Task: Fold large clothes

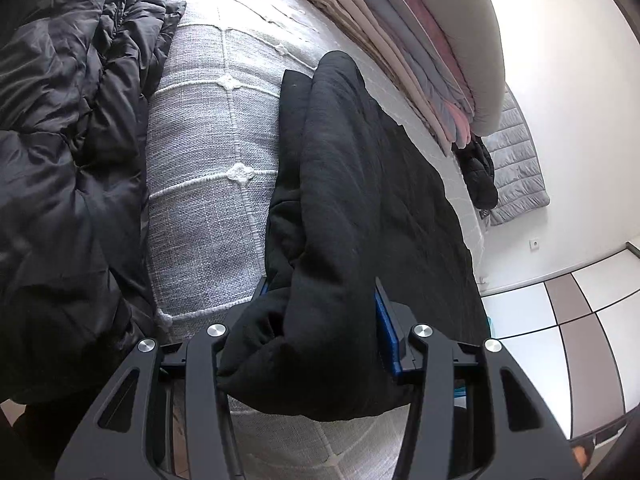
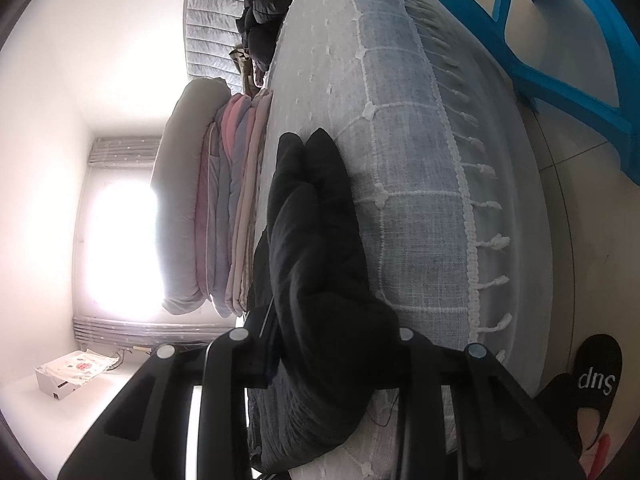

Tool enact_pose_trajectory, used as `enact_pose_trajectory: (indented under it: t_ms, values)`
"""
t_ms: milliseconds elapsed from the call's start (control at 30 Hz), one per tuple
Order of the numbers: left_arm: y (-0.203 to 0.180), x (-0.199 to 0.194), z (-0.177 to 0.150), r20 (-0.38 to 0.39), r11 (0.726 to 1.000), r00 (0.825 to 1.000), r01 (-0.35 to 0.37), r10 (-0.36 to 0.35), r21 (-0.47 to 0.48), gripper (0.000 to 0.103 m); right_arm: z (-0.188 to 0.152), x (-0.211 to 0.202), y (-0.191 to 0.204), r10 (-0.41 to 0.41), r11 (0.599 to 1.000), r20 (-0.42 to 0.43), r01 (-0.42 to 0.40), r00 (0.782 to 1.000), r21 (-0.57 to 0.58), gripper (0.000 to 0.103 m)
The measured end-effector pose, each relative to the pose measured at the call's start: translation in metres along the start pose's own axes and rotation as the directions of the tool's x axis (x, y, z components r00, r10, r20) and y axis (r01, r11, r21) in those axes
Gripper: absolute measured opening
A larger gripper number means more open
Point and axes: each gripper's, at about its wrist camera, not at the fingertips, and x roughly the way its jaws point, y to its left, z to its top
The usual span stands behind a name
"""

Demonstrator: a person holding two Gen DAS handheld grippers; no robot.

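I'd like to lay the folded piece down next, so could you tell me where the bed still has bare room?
The widest free patch is the grey bedspread between the puffy dark jacket and the black garment that both grippers clamp. Another bare strip runs along the fringed edge. It is crowded by the stacked bedding against the wall.

The only readable lettering is white "Sup", seen upside down as "dns", on a black slipper (image 2: 596, 372) at about four o'clock in the right wrist view. The left wrist view holds no legible text, label, brand or number.
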Motion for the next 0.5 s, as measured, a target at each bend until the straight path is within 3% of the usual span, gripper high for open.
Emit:
enact_pose_trajectory:
  t_ms: [500]
  values:
    - [-0.0006, 0.0003, -0.0004, 0.002, 1.0, 1.0, -0.001, 0.001, 0.003, 0.044, 0.0001, 0.0007, -0.0019, 0.007, 1.0, -0.002, -0.007, 1.0, 0.01, 0.033]
